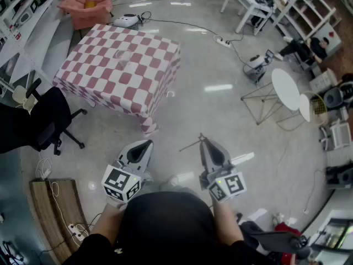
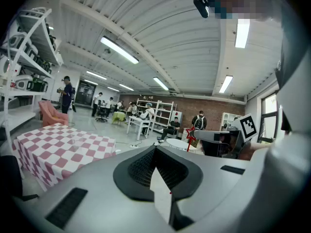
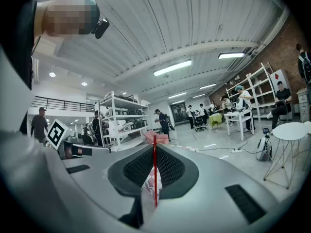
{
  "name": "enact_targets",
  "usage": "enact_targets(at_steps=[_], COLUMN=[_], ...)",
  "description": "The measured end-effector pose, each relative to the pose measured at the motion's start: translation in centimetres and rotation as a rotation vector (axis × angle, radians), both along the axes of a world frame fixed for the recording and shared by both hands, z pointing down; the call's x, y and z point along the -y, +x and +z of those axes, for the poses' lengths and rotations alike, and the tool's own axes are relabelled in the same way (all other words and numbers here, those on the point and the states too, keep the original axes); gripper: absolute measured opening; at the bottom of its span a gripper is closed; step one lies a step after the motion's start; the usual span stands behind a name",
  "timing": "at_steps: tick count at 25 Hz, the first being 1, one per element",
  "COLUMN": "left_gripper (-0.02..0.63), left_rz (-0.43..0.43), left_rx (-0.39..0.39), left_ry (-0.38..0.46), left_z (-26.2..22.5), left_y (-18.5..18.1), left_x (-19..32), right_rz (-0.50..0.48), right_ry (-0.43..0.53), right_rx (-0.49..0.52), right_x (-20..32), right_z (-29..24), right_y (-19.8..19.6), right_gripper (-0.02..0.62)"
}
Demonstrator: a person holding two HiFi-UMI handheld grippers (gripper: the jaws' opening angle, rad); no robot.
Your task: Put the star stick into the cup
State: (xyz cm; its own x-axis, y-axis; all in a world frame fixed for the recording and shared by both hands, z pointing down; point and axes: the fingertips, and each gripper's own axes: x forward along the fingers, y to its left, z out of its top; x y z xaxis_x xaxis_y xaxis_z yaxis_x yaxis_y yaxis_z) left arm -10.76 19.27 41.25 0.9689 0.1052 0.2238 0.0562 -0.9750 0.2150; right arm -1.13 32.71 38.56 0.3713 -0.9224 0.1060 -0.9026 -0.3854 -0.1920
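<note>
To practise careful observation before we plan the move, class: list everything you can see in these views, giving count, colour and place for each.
Table: one, under a pink-and-white checked cloth, upper left of the head view.
Cup: one, clear, standing on that table.
Star stick: one, red, held between the right tongs' jaws.
Armchair: one, pink, beyond the table.
Office chair: one, black, left of the table.
Round tables: two, white, on the right.
Power strip: one, white, on the far floor.
People: several, among the background desks and shelves.
Left tongs: one, grey, jaws together, nothing between them.
Right tongs: one, grey, shut on the star stick.
</note>
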Motion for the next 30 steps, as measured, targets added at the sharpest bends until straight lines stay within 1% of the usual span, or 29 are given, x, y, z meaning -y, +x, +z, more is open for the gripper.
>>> enact_targets(at_steps=[3, 6, 12, 17, 24, 27, 30], left_gripper=[0.04, 0.04, 0.04, 0.04, 0.039, 0.04, 0.04], left_rz=[0.026, 0.033, 0.054, 0.069, 0.083, 0.072, 0.039], left_rx=[-0.002, 0.005, -0.007, -0.006, 0.011, 0.018, 0.034], left_ry=[-0.02, -0.018, -0.032, -0.051, -0.054, -0.039, -0.031], left_z=[0.2, 0.7, 1.2, 2.4, 3.8, 5.0, 5.9], left_y=[0.1, 0.0, 0.0, 0.0, 2.3, 3.1, 5.2], left_x=[0.6, 1.6, 4.3, 6.5, 7.7, 7.2, 7.7], right_rz=[0.007, 0.012, 0.032, 0.065, 0.095, 0.079, 0.046], right_ry=[-0.003, -0.01, -0.033, -0.025, -0.026, -0.006, 0.006], right_rx=[-0.003, -0.004, -0.012, 0.002, 0.002, 0.002, 0.006], right_x=[1.0, 2.1, 4.8, 6.6, 7.5, 7.2, 8.1], right_z=[0.0, 0.0, 0.5, 0.8, 1.4, 2.5, 3.2], right_y=[-0.4, -0.7, -0.9, -0.6, 2.4, 3.5, 6.2], right_gripper=[0.026, 0.026, 0.026, 0.026, 0.026, 0.026, 0.026])
